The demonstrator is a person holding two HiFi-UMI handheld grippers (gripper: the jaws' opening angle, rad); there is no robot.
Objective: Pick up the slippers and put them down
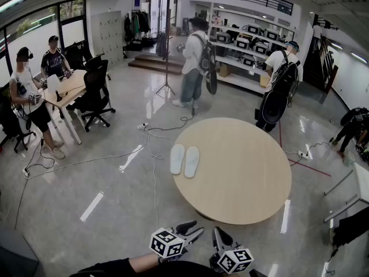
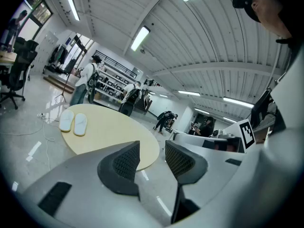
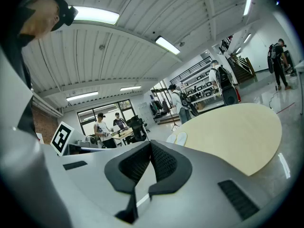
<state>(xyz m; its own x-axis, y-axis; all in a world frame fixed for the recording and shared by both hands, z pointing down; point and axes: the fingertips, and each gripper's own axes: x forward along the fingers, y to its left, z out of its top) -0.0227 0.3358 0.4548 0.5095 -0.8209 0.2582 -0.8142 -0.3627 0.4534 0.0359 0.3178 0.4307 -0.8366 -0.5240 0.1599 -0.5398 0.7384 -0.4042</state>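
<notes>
A pair of white slippers [image 1: 184, 160] lies side by side near the left edge of the round beige table [image 1: 242, 178]. The slippers [image 2: 73, 123] also show in the left gripper view, and far off in the right gripper view the slippers [image 3: 177, 138] sit at the table's near rim. My left gripper [image 1: 196, 231] hangs low at the bottom of the head view, short of the table, its jaws open and empty. Beside it, my right gripper [image 1: 217, 234] is shut with nothing between the pads. Both point toward the table, well away from the slippers.
Cables [image 1: 151, 149] trail over the glossy floor left of the table. Two people with backpacks stand by the shelves [image 1: 242, 45] at the back. More people sit at a desk [image 1: 66, 88] with office chairs on the left. A tripod [image 1: 166, 68] stands behind the table.
</notes>
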